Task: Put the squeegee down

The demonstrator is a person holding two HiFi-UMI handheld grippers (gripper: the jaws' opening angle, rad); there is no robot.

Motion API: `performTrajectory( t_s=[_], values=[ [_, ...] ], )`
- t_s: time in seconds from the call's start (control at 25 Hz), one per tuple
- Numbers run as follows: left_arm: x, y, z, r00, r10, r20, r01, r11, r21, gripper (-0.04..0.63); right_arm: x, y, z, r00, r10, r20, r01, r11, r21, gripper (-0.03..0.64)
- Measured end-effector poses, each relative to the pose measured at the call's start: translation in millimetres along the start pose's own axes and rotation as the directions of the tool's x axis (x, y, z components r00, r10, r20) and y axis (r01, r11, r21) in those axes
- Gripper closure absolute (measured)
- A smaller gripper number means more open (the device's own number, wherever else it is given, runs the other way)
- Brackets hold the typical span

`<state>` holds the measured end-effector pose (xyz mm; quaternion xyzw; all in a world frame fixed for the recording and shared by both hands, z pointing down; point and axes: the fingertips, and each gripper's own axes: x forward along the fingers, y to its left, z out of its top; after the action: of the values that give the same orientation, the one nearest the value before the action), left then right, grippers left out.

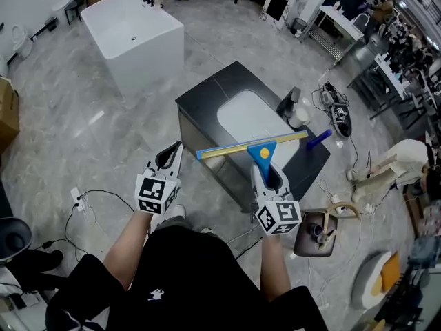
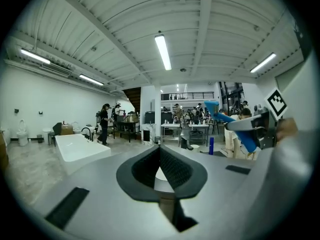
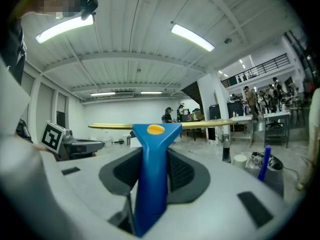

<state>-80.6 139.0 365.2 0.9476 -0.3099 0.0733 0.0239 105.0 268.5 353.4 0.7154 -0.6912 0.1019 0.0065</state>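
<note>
In the right gripper view, the right gripper (image 3: pixel 153 156) has its jaws partly apart and clamped on the blue handle of the squeegee (image 3: pixel 150 184). The pads press on both sides of the handle. The yellow blade (image 3: pixel 210 123) runs level across the picture, beyond the fingertips. The handle widens toward the blade, so I judge that a loosened grip could let it slide or twist between the pads before it is set down.

In the left gripper view, the left gripper (image 2: pixel 161 156) has its jaws closed together with nothing between them. It hangs beside the other hand and carries no load. It cannot steady the blade if the squeegee tips.

In the head view, the squeegee is held in the air over the near edge of the black counter (image 1: pixel 207 95), with the blade lying across the front of the white basin (image 1: pixel 248 116). The far end of the blade reaches toward the black faucet (image 1: pixel 291 103) and a slim blue bottle (image 1: pixel 318 139) at the counter's corner. A swing to that side on the way down could knock the bottle over. Letting go this close to the edge risks the squeegee dropping to the floor. Letting go over the basin risks it sliding down the curved wall.
</note>
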Motion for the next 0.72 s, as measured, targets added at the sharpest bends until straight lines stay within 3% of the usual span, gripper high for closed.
performTrajectory(
  t_s=[0.72],
  values=[
    [28,105,-8,1.0,-0.017,-0.004,0.017,0.999,-0.034,0.592,109,46,9,0.998,0.05,-0.04,-0.051,0.998,-0.024,0.483]
  ],
)
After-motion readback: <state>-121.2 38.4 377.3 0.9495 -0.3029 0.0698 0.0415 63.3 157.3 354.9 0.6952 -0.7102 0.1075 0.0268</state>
